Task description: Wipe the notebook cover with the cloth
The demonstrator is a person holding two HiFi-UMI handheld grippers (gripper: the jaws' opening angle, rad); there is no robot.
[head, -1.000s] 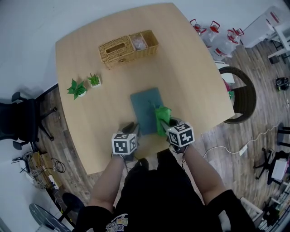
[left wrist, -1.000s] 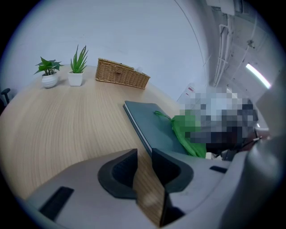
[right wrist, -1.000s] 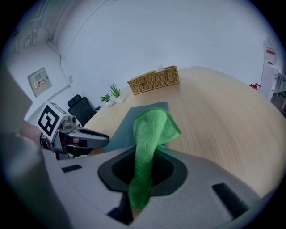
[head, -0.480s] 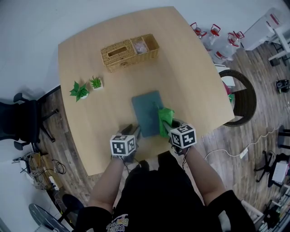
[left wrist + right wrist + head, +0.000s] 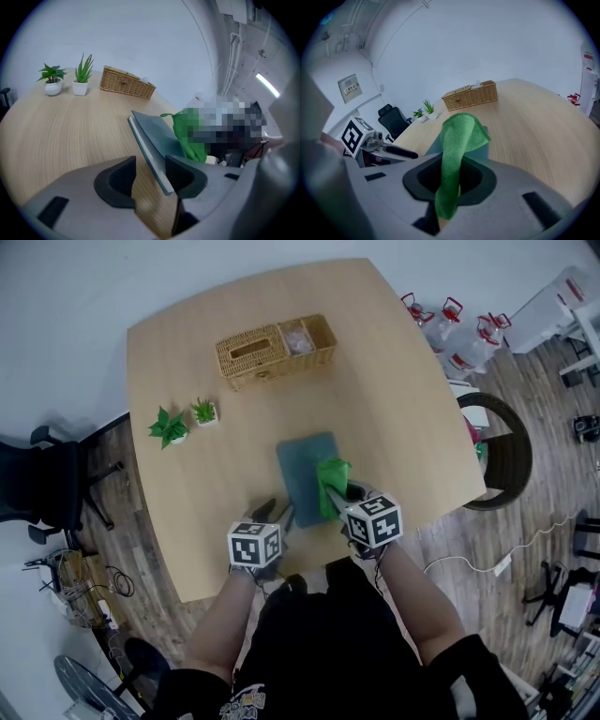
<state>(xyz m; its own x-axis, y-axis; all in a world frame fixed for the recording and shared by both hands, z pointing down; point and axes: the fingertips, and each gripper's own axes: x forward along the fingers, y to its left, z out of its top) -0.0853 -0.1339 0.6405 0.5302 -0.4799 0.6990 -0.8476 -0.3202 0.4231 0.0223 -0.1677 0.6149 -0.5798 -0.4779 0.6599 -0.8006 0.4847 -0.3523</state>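
Note:
A dark teal notebook (image 5: 302, 465) lies flat on the wooden table (image 5: 394, 409), just in front of me. My left gripper (image 5: 278, 516) is at its near left corner. In the left gripper view that corner (image 5: 157, 157) lies between the jaws, which have just been opening; the left pad (image 5: 117, 180) stands clear of it, so the gripper (image 5: 150, 176) is open. My right gripper (image 5: 336, 499) is shut on a green cloth (image 5: 331, 480) over the notebook's near right part. In the right gripper view the cloth (image 5: 457, 140) rises from the jaws and folds over, hiding most of the notebook (image 5: 483, 149).
A wicker basket (image 5: 275, 349) stands at the table's far side. Two small potted plants (image 5: 169, 427) (image 5: 204, 412) sit at the left. A round dark chair (image 5: 502, 451) is beside the table's right edge, with water jugs (image 5: 450, 329) on the floor beyond it.
The right gripper has lifted slightly and shifted with the cloth a little further over the notebook. The left gripper has stayed at the notebook's near corner.

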